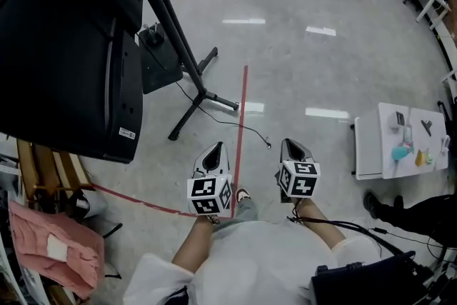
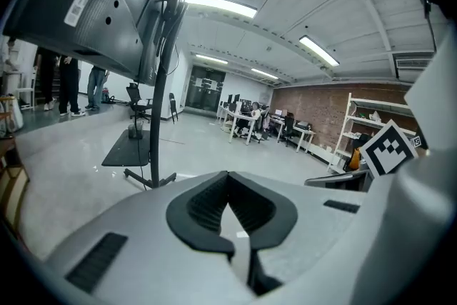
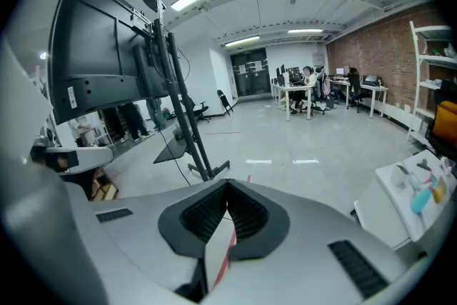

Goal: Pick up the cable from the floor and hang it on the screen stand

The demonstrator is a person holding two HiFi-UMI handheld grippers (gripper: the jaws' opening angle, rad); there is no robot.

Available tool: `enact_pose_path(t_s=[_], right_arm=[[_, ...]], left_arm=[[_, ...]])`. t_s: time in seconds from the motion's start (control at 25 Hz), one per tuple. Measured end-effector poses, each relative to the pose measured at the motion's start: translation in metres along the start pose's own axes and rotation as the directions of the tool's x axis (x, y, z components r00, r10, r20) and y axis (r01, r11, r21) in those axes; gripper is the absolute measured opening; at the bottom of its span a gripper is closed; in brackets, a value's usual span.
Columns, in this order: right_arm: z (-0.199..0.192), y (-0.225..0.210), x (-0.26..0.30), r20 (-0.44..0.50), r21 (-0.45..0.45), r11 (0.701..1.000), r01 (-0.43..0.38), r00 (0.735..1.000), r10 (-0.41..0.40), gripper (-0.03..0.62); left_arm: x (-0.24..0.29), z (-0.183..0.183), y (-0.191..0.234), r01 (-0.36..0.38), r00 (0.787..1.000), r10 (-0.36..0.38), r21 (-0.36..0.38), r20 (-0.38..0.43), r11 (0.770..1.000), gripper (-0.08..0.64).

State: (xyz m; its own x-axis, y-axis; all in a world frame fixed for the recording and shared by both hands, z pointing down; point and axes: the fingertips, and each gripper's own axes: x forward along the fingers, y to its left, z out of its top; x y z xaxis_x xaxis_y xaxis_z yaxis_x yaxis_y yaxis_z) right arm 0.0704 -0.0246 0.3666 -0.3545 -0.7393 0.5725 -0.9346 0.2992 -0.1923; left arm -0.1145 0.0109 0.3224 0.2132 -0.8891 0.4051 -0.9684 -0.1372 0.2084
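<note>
A thin black cable lies on the grey floor, running from the foot of the screen stand to a loose end just ahead of my grippers. The big black screen hangs on that stand at the left. My left gripper and right gripper are held side by side above the floor, short of the cable end, both shut and empty. In the left gripper view the shut gripper faces the stand pole. In the right gripper view the gripper faces the screen.
A red tape line runs along the floor between the grippers. A low white table with small items stands at the right, a person's shoes beside it. Wooden frames and a pink cloth sit at the lower left. Desks stand far back.
</note>
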Motion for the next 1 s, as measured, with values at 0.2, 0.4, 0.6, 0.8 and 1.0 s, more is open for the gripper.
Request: enact_pose_path(t_s=[0.2,0.4,0.6,0.8,1.0], right_arm=[[0.008,-0.015,0.026,-0.015,0.011,1.000,0.028,0.999,-0.028,0.017],[-0.013,-0.040,0.065,-0.067,0.013,0.999,0.030,0.997,-0.030,0.017],[-0.018,-0.065,0.132,-0.125,0.030,0.999,0.041,0.991,-0.037,0.017],[-0.047,-0.076,0.185,-0.154,0.030,0.999,-0.022,0.988,0.026,0.017],[-0.111,-0.097,0.250,-0.209,0.003,0.998,-0.069,0.976,0.068,0.017]], left_arm=[[0.040,-0.002,0.009,0.018,0.999,-0.017,0.005,-0.049,1.000,0.003],[0.076,-0.041,0.019,0.023,0.989,-0.019,0.025,-0.147,0.999,0.003],[0.136,-0.065,0.040,-0.005,0.981,0.001,-0.021,-0.195,1.000,0.003],[0.188,-0.111,0.050,0.061,0.961,-0.058,0.004,-0.269,0.998,0.003],[0.244,-0.190,0.065,0.124,0.937,-0.115,0.007,-0.329,0.992,0.003]])
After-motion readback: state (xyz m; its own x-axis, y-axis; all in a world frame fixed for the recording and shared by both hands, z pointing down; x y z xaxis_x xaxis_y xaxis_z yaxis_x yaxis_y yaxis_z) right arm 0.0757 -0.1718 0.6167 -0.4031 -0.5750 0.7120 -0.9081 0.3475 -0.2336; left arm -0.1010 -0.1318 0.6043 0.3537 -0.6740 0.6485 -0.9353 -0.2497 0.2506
